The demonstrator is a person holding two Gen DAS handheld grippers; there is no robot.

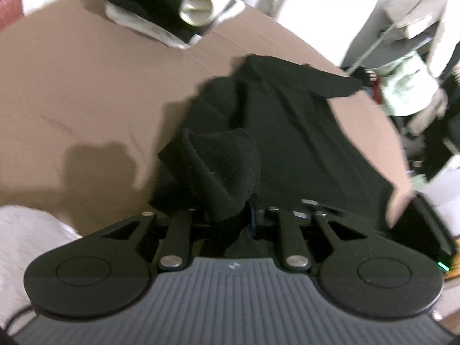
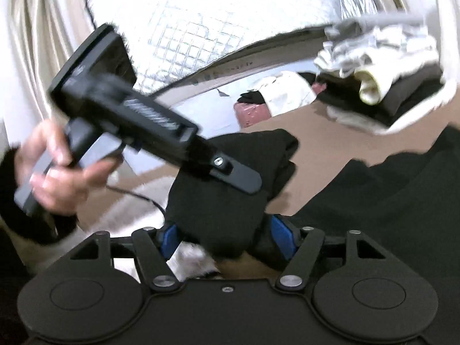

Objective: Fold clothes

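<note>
I am gripping a bunched edge of the soft black knit garment (image 1: 287, 120), light and floppy, in both my left gripper (image 1: 227, 215) and right gripper (image 2: 224, 235), its body trailing over the brown cardboard-covered table (image 1: 86, 86), so hems are holding best.

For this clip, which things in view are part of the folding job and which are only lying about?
In the job:
black garment
left gripper, shut on its cloth
right gripper, shut on its cloth
brown work surface

Lying about:
pile of clothes at the far edge
pale green cloth off the surface
</note>
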